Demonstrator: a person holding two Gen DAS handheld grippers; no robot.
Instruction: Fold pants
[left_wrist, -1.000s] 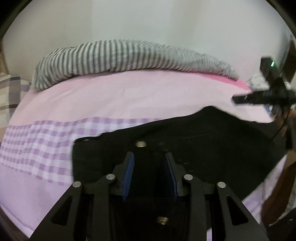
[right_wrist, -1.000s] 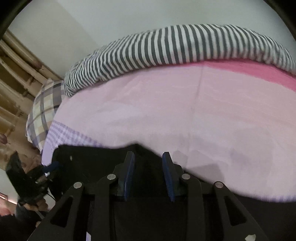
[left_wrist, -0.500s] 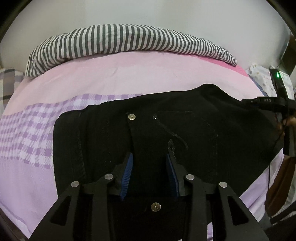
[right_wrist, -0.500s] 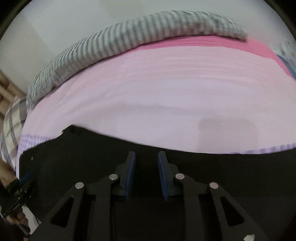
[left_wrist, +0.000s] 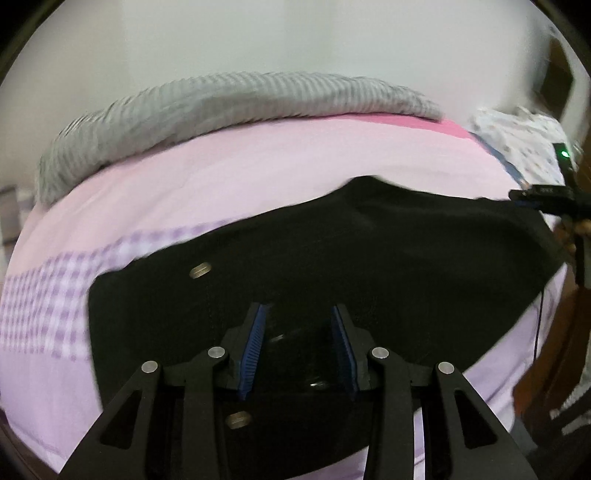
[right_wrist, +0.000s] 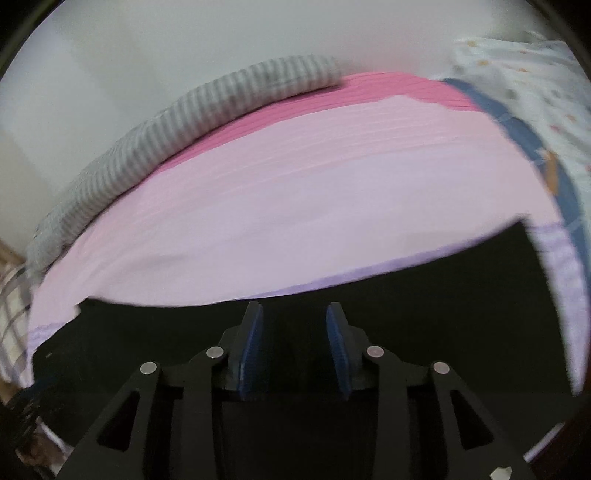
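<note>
Black pants (left_wrist: 369, 266) lie spread on the pink bed sheet (left_wrist: 258, 166), with a brass button (left_wrist: 200, 270) near their left edge. My left gripper (left_wrist: 299, 347) is open, its blue-padded fingers over the black fabric at the near edge. The pants also fill the lower part of the right wrist view (right_wrist: 443, 295). My right gripper (right_wrist: 293, 347) is open, its fingers over the dark cloth. The right gripper also shows at the far right of the left wrist view (left_wrist: 546, 195), at the pants' right edge.
A grey striped blanket (left_wrist: 240, 103) lies along the far side of the bed against the wall. A white patterned cloth (right_wrist: 524, 74) with a blue border lies at the right. The sheet has a purple checked band (left_wrist: 48, 295) on the left.
Both grippers swung: the left view dropped lower over the pants, the right view turned rightwards along the bed. The right gripper's fingers opened wider than half a second ago.
</note>
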